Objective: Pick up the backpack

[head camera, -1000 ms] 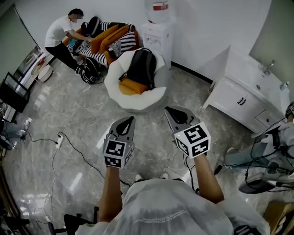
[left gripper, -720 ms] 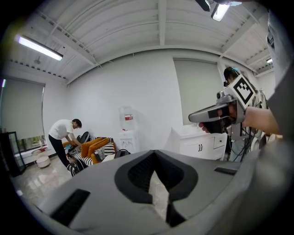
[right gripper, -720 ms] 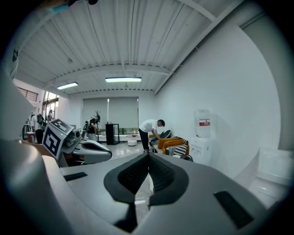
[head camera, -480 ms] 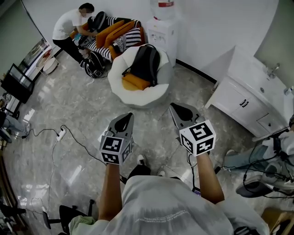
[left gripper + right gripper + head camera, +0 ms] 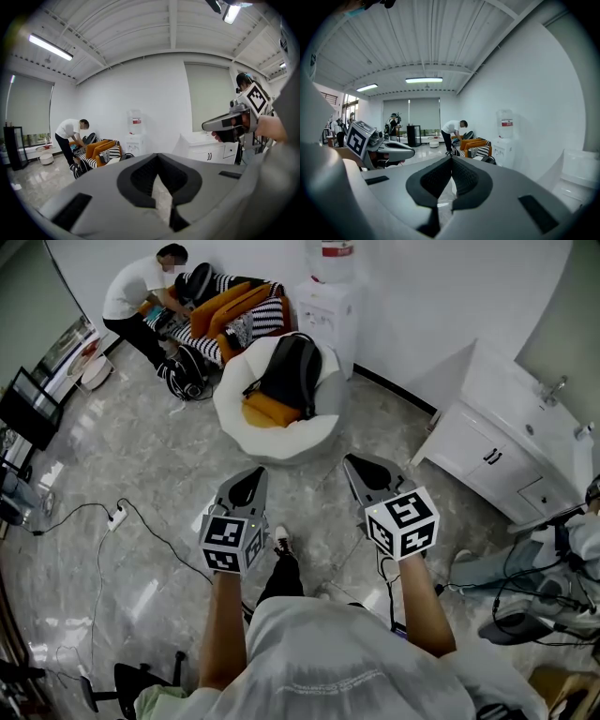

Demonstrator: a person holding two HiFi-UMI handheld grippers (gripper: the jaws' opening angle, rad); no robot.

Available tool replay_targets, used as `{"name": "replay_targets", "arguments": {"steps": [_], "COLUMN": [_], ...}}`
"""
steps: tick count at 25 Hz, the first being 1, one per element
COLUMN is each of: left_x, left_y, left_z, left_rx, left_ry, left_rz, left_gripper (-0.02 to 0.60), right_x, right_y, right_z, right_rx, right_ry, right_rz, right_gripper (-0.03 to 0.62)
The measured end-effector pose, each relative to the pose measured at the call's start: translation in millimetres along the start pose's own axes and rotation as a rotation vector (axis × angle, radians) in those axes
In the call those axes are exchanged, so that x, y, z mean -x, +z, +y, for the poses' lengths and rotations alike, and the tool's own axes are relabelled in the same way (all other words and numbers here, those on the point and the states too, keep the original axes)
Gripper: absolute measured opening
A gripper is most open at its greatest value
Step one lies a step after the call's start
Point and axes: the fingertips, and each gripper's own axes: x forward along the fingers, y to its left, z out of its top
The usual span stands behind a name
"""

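While both pairs of jaws sit pressed together with nothing between them, the left gripper (image 5: pixel 248 482) and right gripper (image 5: pixel 367 470) are held side by side, aimed ahead. Beyond them stands a white round chair (image 5: pixel 281 442). The black backpack (image 5: pixel 292 371) leans upright in it behind an orange cushion (image 5: pixel 269 410). Since a second ago, a leg and shoe (image 5: pixel 280 541) have swung forward between the arms. That looks like a walk toward the chair. The backpack is still well apart from both grippers, and the jaws will need to open before any grasp.

Seemingly open floor (image 5: pixel 309 486) before white chair (image 5: pixel 281 443)
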Motion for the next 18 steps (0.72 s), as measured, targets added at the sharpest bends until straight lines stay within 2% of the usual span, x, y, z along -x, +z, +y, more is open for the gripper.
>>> {"name": "replay_targets", "arguments": {"steps": [8,18], "left_x": [-36.3,-95.3], "left_y": [-0.7,5.0], "left_z": [30.2,85.7], "left_rx": [0.019,0.011], "left_ry": [-0.007,-0.038], "left_rz": [0.004,0.016], "left_gripper": [-0.002,-0.002], "right_x": [-35.2,-105.0], "right_y": [8.3,28.2], "right_z": [-20.0,-45.4], "right_rx": [-0.043,-0.024], "right_ry": [0.005,-0.021], "right_rz": [-0.006,0.016], "right_gripper": [0.002,0.002]}}
